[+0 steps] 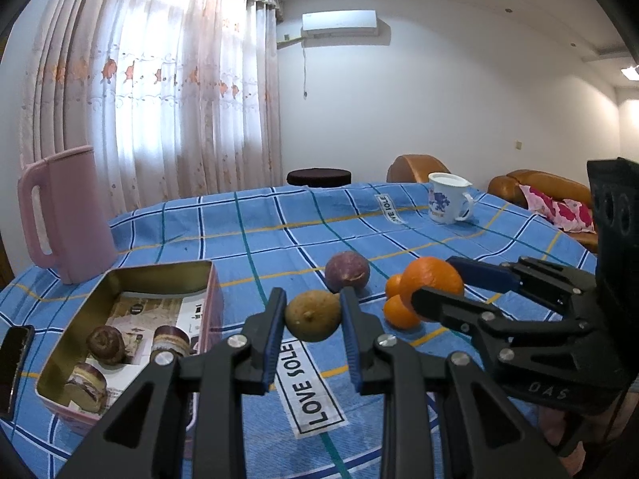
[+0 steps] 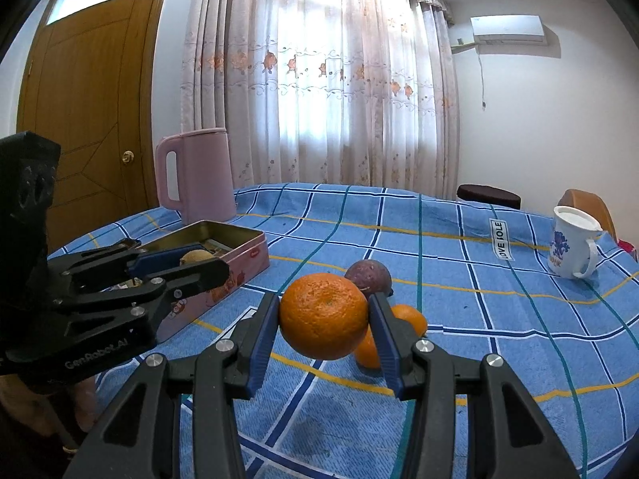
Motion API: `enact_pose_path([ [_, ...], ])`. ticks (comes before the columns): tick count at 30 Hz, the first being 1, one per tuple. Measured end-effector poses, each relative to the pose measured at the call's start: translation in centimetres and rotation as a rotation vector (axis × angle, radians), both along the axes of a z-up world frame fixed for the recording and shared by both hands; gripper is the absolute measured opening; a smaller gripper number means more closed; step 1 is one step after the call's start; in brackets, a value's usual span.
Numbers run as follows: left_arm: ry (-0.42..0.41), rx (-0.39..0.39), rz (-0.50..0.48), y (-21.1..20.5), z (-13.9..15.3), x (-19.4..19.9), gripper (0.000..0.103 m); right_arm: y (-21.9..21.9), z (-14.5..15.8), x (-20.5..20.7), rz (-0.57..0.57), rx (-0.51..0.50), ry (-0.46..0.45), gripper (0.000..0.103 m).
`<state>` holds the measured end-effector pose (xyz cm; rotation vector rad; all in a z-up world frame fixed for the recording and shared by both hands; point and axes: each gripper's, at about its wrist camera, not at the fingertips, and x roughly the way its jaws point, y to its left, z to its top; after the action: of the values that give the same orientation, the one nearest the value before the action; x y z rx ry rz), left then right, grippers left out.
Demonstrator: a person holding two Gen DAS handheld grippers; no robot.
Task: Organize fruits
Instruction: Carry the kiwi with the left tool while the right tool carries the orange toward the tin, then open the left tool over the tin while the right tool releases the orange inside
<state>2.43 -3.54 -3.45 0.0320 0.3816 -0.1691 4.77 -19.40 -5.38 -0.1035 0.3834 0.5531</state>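
My left gripper is shut on a brown-green round fruit and holds it above the blue checked cloth, right of the pink tin. In the right wrist view this gripper carries the fruit at the tin's near side. My right gripper is shut on a large orange, lifted above two smaller oranges. It also shows in the left wrist view with the orange. A purple passion fruit lies on the cloth behind.
The tin holds several wrapped cakes. A pink kettle stands behind it. A white mug stands far right. A dark phone lies at the left edge. A sofa is beyond the table.
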Motion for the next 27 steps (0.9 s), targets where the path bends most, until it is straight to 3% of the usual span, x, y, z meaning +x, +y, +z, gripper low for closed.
enact_pose_path([
  [10,0.009,-0.033,0.055,3.0,1.3,-0.1,0.029,1.7,1.9,0.5,0.049,-0.011,-0.014,0.048],
  [19,0.074,-0.083,0.194,9.9,1.1,1.2,0.028,8.1,4.6,1.4,0.201,-0.027,-0.022,0.048],
  [27,0.126,-0.11,0.268,14.0,-0.4,2.1,0.029,14.1,3.4,2.6,0.3,-0.058,0.034,0.048],
])
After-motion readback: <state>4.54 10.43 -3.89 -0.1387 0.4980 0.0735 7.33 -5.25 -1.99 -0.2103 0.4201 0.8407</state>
